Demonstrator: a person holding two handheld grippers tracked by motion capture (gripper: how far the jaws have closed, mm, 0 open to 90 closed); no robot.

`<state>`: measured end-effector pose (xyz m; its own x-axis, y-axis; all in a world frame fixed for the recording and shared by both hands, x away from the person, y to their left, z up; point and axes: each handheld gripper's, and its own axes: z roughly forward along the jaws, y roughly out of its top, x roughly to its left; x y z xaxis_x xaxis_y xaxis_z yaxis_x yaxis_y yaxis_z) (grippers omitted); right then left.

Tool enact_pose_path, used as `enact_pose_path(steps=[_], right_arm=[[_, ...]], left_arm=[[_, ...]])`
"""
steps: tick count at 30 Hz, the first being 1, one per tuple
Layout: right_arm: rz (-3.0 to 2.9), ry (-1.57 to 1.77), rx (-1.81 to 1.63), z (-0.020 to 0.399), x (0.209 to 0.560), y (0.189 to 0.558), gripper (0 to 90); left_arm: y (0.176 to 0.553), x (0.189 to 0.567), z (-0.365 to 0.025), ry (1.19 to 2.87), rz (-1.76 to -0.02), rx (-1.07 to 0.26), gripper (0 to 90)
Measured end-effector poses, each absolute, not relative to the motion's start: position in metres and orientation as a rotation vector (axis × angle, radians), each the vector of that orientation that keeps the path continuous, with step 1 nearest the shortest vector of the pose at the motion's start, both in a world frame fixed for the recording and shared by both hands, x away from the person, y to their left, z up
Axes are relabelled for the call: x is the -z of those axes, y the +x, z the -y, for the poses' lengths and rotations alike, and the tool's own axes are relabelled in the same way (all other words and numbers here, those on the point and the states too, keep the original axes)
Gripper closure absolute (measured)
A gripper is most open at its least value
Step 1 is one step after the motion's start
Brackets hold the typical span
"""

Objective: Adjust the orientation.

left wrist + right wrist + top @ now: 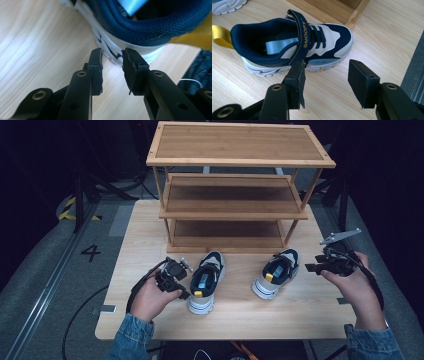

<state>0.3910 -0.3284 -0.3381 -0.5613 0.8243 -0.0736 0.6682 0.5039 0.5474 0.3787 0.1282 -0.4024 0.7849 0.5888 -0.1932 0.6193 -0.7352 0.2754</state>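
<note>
Two navy, white and grey sneakers with yellow heel loops stand on the wooden table [235, 317], toes toward the shelf rack. The left sneaker [206, 282] has my left gripper [184, 292] beside its heel. In the left gripper view the left gripper [112, 58] is open by a narrow gap, tips just short of the sneaker's white sole [110, 46], nothing between them. The right sneaker [276, 272] lies left of my right gripper [311, 267]. In the right gripper view the right gripper [325, 67] is wide open, close to the side of this sneaker [294, 47], whose strap reads SNOOPY.
A three-tier wooden shelf rack [235, 212] stands at the back of the table, its shelves bare. Its lowest shelf [225, 240] sits just behind the sneakers. The floor [60, 270] lies around the table, with cables on the left.
</note>
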Motion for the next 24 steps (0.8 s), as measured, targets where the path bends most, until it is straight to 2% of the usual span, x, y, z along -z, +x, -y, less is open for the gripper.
enact_pose_path(steps=[4, 9, 16, 18, 24], right_arm=[[-2.418, 1.261, -0.668, 0.332, 0.338, 0.390, 48.6], [-2.419, 1.264, -0.668, 0.333, 0.338, 0.389, 48.4], [-2.415, 1.284, -0.662, 0.336, 0.339, 0.388, 48.4], [-2.432, 1.271, -0.684, 0.335, 0.340, 0.388, 48.3], [-2.429, 1.258, -0.695, 0.334, 0.337, 0.385, 48.4]], left_arm=[[0.376, 0.404, -0.113, 2.666, -0.871, 0.141, 66.4], [0.375, 0.401, -0.110, 2.666, -0.858, 0.133, 48.4], [0.363, 0.378, -0.113, 2.647, -0.758, 0.096, 41.9], [0.354, 0.367, -0.106, 2.623, -0.644, 0.093, 41.8], [0.345, 0.358, -0.087, 2.616, -0.560, 0.008, 41.3]])
